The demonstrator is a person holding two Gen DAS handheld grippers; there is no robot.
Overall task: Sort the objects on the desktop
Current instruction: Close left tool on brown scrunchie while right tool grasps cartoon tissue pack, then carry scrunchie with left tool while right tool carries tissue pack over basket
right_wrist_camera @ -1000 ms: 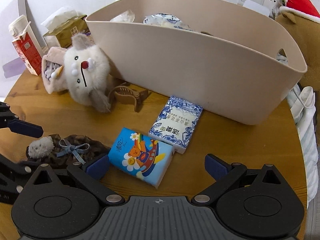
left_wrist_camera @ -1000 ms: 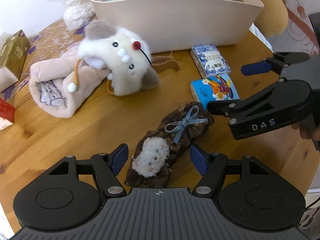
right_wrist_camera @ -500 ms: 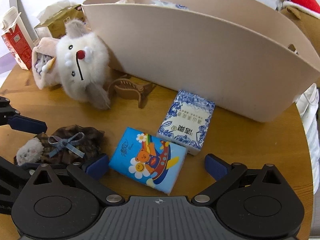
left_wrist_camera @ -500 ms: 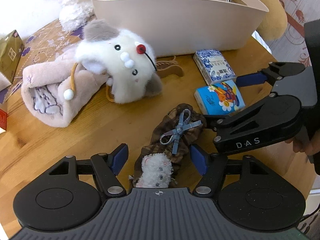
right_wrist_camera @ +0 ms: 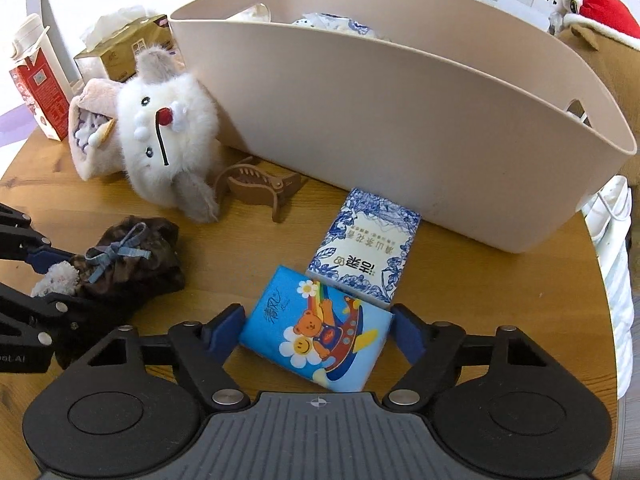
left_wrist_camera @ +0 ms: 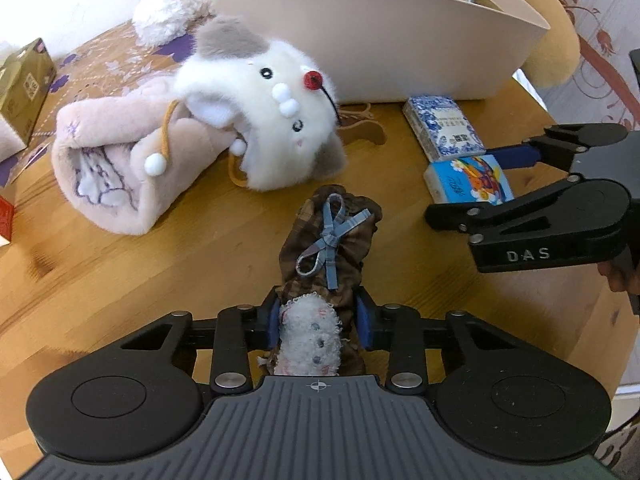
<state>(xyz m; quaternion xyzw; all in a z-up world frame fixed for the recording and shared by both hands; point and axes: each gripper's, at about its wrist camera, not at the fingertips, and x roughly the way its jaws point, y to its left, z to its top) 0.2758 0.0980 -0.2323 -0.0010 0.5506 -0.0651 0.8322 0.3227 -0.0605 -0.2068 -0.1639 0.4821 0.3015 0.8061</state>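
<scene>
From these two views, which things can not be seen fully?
- Inside of the beige basket: its front wall hides the contents in both views.
- Brown plaid pouch: near end hidden under the left tongs body, left view.
- Red carton: cut by the right view's edge.

basket contents mostly hidden, carton cropped

Left gripper: pitched steeply down, jaws closing, blue pads against a held item. Right gripper: pitched steeply down, jaws closing, pads not yet pressing; fingertip of holding hand visible.
</scene>
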